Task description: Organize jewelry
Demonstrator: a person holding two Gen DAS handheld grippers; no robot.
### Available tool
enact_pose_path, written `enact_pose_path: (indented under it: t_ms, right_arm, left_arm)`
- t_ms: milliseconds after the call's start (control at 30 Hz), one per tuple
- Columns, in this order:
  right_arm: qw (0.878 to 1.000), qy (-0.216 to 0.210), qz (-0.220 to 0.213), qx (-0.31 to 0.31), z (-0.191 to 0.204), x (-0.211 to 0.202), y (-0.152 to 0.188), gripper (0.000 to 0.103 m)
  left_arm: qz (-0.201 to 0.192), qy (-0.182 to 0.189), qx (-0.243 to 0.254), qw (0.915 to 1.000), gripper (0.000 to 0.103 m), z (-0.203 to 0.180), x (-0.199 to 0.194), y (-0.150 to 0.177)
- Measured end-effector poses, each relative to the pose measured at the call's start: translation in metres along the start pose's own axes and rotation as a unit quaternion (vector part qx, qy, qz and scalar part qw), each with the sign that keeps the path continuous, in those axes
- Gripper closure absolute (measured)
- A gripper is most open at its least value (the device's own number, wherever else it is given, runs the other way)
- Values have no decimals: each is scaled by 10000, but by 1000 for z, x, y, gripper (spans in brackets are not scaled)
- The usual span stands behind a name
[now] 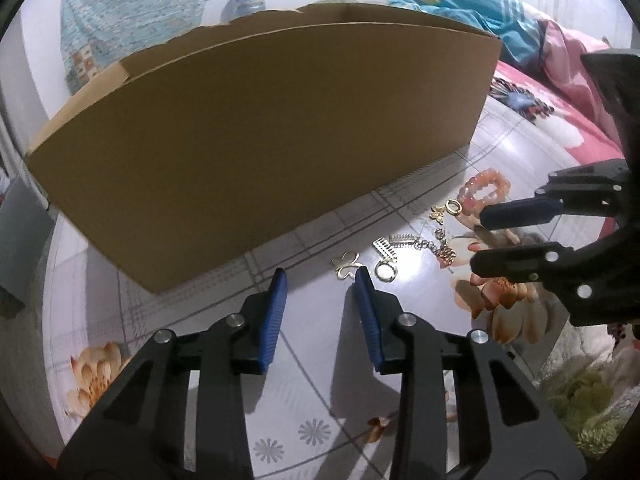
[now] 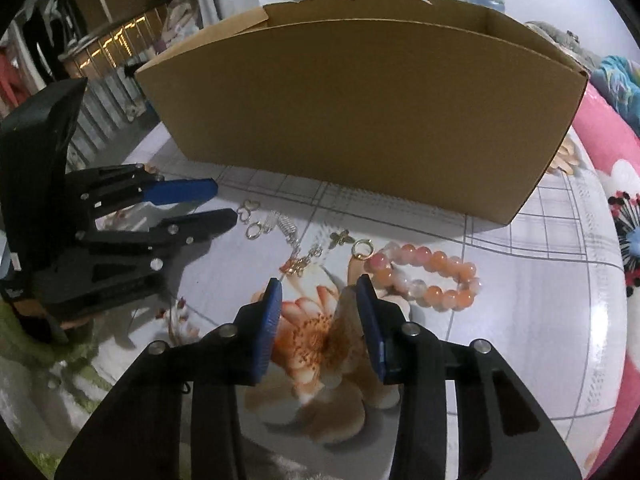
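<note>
Lying just beyond the right hand-held gripper (image 2: 319, 288), beaded bracelet (image 2: 430, 276), untouched

White wall (image 1: 36, 32) at 10 o'clock; pink flowered bedding (image 2: 600, 152) at 3; teal patterned cloth (image 1: 132, 12) hanging at 11.

Left claw (image 1: 320, 276), right claw (image 2: 319, 284): both parted, empty.
</note>
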State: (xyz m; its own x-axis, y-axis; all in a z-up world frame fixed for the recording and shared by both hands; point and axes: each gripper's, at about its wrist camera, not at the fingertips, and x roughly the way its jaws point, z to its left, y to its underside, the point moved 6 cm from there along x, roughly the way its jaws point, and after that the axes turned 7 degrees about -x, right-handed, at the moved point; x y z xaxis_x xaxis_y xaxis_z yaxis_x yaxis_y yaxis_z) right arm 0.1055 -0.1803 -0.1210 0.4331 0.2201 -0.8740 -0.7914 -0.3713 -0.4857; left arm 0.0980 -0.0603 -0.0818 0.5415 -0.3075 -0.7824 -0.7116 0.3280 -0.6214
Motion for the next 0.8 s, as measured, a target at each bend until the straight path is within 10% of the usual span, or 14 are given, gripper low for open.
enact_pose_path:
  t_ms: [800]
  right_arm:
    - [9974,-162,-586,378,-12,-28,12,65]
  left_arm:
    - [181,29,504,9986,103,-24,7,-5]
